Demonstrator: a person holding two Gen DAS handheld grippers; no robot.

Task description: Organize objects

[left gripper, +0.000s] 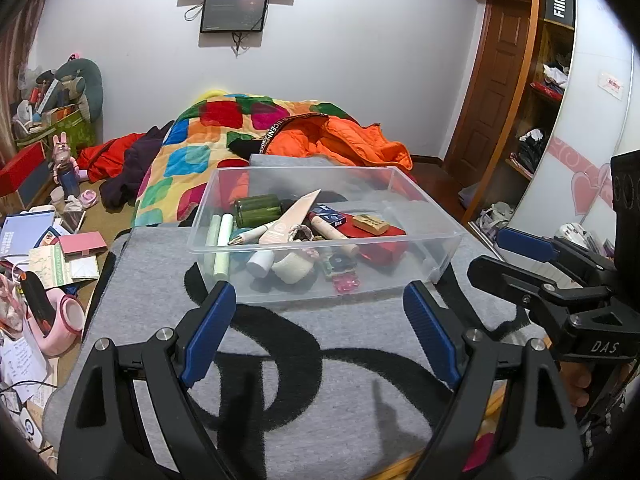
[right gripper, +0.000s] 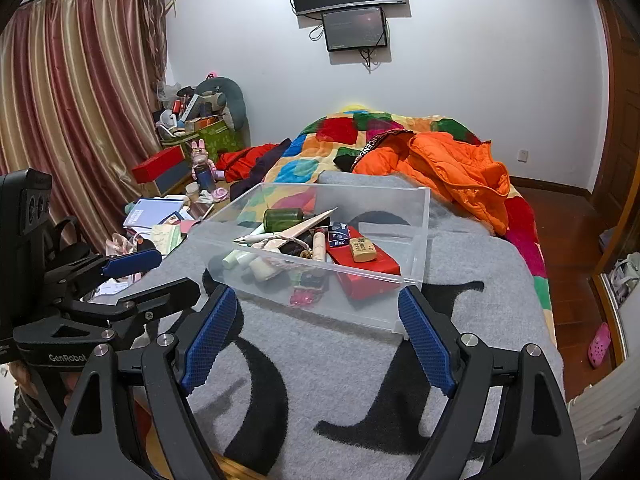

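While both the left gripper [left gripper: 320, 304] and right gripper [right gripper: 316, 312] hover spread and empty, small items sit jumbled in a clear bin [left gripper: 420, 196] on the bed's grey blanket [left gripper: 340, 360].

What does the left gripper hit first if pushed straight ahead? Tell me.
Most likely the near wall of the clear plastic box, which sits centred between the left gripper's open fingers. Only bare grey blanket lies between; the exact gap is hard to judge.

My right gripper [right gripper: 318, 312] hangs wide open before the clear box [right gripper: 416, 236] of odds and ends on the grey blanket [right gripper: 344, 364].
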